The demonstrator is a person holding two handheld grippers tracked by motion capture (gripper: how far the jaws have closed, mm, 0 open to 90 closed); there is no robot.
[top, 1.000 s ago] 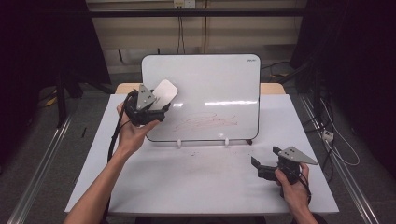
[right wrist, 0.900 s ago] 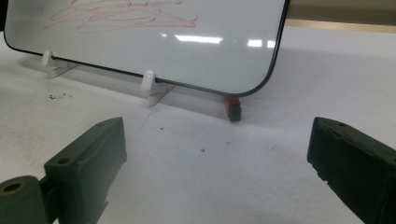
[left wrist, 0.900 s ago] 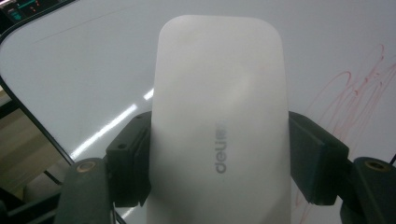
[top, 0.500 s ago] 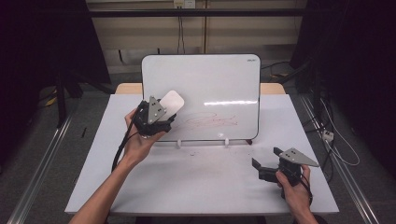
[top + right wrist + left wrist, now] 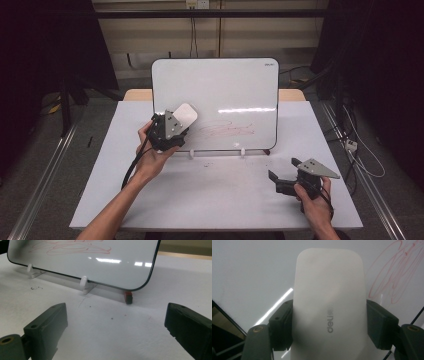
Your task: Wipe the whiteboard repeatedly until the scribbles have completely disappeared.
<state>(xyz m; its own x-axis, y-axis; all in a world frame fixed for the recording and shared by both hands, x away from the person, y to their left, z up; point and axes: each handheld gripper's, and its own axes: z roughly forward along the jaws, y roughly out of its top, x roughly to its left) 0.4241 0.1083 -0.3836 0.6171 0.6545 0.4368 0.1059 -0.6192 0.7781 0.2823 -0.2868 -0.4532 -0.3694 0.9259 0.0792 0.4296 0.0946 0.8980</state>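
left gripper (image 5: pixel 181 121) clamped on eraser (image 5: pixel 329 307), right gripper (image 5: pixel 284 176) apart, idle. i'm approaching the board (image 5: pixel 220 85); next: press eraser flat on red scribble (image 5: pixel 227 130) & wipe.

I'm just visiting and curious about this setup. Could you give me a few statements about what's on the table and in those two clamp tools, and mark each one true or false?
1. The left gripper is shut on a white eraser. True.
2. The scribble on the whiteboard is blue. False: it is red.
3. The right gripper holds a marker. False: its jaws stand open with nothing between them, above the table.
4. The whiteboard stands propped up on small white clips. True.
5. The eraser is at the right end of the scribble. False: in the high view it is left of it, over the board's lower left part.
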